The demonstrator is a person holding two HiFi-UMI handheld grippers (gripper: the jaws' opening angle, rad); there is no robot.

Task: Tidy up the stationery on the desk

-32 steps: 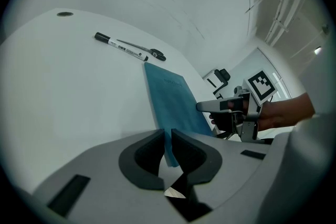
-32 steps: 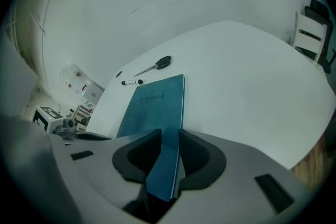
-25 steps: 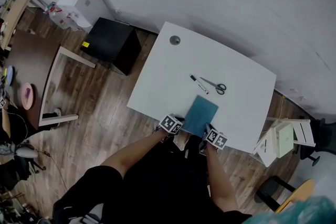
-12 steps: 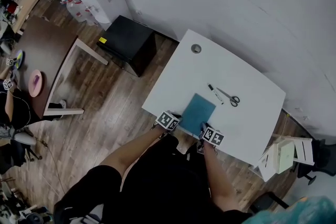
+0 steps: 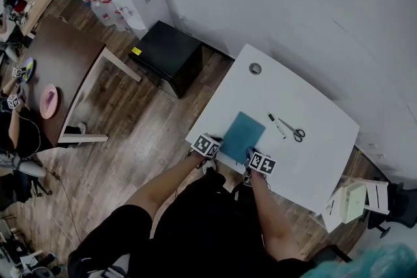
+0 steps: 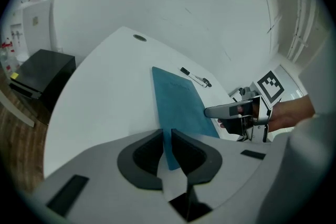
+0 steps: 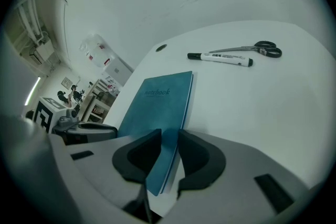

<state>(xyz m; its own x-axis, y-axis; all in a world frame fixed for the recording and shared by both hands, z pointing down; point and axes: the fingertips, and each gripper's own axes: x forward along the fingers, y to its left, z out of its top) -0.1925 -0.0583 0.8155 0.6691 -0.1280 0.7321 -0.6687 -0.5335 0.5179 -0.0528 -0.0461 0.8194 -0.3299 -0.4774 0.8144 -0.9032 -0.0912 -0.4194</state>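
Left hand-held gripper [image 6: 166, 136] and right hand-held gripper [image 7: 169, 136] each clamp a near corner of the teal notebook [image 5: 242, 133], which sits by the white tabletop's [image 5: 306, 169] near edge, apart from a marker [image 5: 277, 126] and scissors [image 5: 293, 132] lying side by side.

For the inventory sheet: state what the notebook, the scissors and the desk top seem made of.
The notebook: matte teal cover with a stamped title, probably faux leather or coated card. The scissors: bright metal blades, black loops that look plastic. The desk top: smooth white, faintly glossy, likely laminate.
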